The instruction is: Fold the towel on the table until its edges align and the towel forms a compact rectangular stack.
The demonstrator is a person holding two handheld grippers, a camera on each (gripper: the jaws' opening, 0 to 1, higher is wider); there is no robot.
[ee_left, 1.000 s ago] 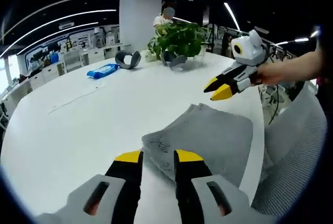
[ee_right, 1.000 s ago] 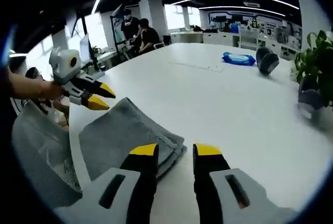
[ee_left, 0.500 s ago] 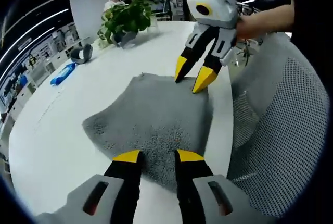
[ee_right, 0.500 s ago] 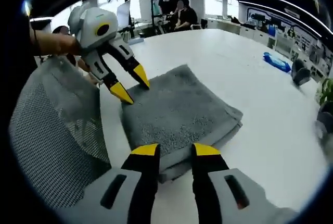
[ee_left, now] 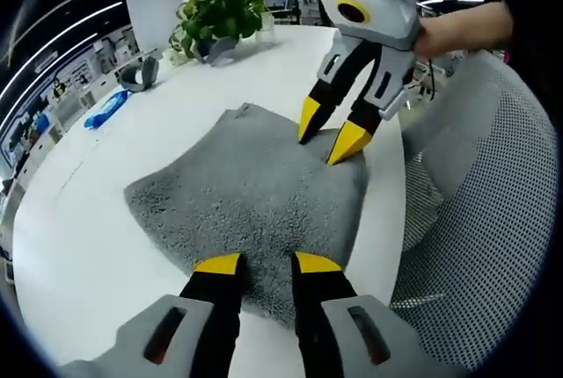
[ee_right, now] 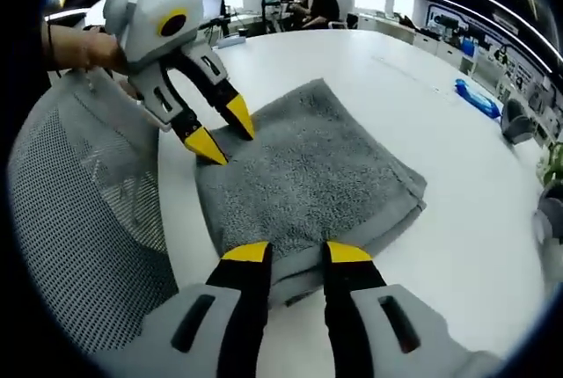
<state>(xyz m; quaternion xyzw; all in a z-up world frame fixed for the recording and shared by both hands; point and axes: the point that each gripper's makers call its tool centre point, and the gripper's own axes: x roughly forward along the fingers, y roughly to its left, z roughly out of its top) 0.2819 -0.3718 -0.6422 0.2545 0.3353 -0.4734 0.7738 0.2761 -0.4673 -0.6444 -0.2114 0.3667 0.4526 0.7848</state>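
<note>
Looking along the left gripper (ee_left: 267, 263), its jaws stand apart over the near edge of the folded grey towel (ee_left: 242, 198) on the white table (ee_left: 84, 220), holding nothing. The right gripper (ee_left: 336, 130) touches the far edge.

In the right gripper view, the right gripper (ee_right: 296, 253) is likewise released at the towel (ee_right: 303, 176) edge, beside a mesh chair (ee_right: 84, 220).

L gripper (ee_left: 268, 263) jaws apart, R gripper (ee_right: 296, 252) jaws apart

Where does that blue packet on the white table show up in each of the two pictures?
Left gripper view: the blue packet lies upper left, beyond the grey towel.
Right gripper view: the packet lies upper right, past the towel.
Shared landmark: the towel.
</note>
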